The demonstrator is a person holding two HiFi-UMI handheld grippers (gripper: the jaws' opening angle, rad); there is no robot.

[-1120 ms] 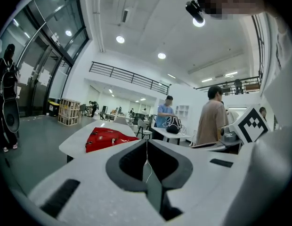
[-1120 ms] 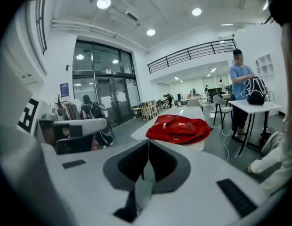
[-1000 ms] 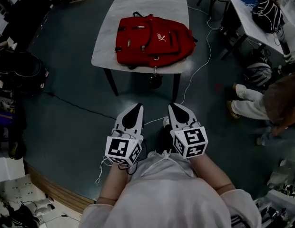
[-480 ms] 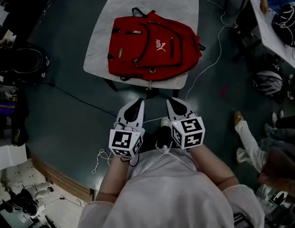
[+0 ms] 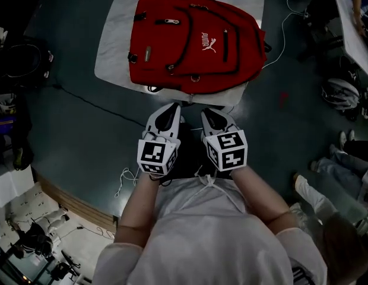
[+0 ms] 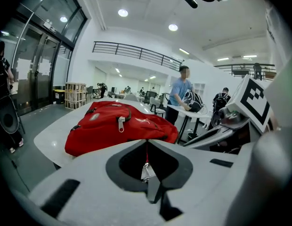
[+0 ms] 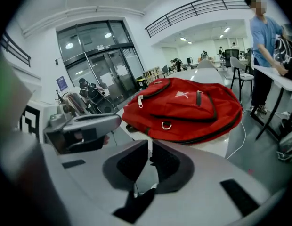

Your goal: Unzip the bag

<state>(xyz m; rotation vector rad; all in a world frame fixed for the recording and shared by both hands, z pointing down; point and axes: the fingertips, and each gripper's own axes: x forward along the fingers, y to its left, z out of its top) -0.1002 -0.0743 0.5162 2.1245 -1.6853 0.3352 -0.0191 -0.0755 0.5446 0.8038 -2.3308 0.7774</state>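
Note:
A red backpack [image 5: 196, 43] lies flat on a pale table [image 5: 113, 52], its front pockets up and its zips closed. Both grippers hang side by side just short of the table's near edge, below the bag. My left gripper [image 5: 170, 108] has its jaws together with nothing between them, and so does my right gripper [image 5: 208, 111]. The left gripper view shows the backpack [image 6: 117, 126] ahead of the gripper [image 6: 147, 143], with a silver zip pull [image 6: 121, 124] on top. In the right gripper view the backpack [image 7: 188, 109] lies beyond the gripper [image 7: 150, 146], and a metal ring [image 7: 165, 125] hangs on its front.
A white cable [image 5: 279, 34] trails over the dark floor right of the table. A second table [image 5: 353, 34] stands at the far right with bags under it. Dark bags [image 5: 21, 70] sit at the left. A person in blue [image 7: 266, 46] stands at the other table.
The table and backpack have come nearer and lower in the head view. Both grippers have kept side by side and shut, now close to the table's near edge.

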